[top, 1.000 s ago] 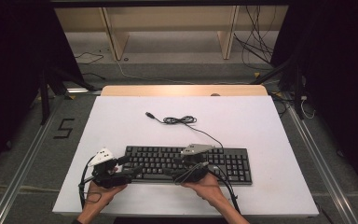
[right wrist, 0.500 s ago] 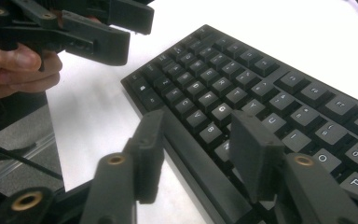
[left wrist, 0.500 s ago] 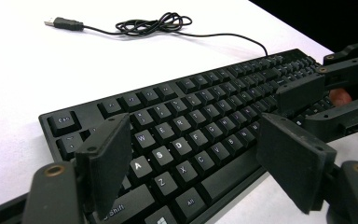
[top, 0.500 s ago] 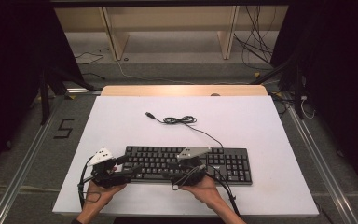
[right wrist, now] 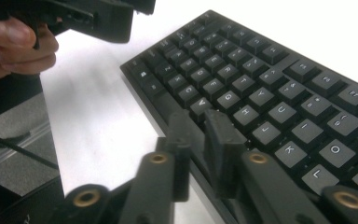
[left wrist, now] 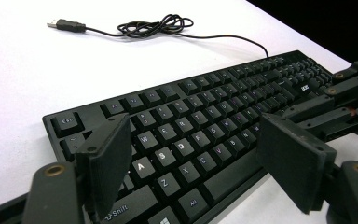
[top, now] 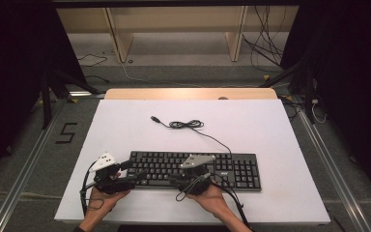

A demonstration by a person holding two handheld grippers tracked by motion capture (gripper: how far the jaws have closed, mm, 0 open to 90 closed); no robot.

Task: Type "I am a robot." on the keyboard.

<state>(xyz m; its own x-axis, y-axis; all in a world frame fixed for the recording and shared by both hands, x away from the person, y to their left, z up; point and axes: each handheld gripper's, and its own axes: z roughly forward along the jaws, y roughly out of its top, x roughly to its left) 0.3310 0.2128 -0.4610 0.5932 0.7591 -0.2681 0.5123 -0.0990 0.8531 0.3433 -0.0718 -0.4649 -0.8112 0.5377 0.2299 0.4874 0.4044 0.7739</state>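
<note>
**Readable marks: keyboard legends and a floor numeral**

The black keyboard [left wrist: 186, 135] carries white key legends: Shift, Alt, A, Z, W, C in the left gripper view; H, K, O, L, P in the right gripper view. A dark "5" [top: 66, 132] marks the floor left of the surface.

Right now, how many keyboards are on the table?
1. The black keyboard lies along the near edge of the white table, its cable coiled behind it. The left gripper is at its left end, the right gripper near its middle.
</note>
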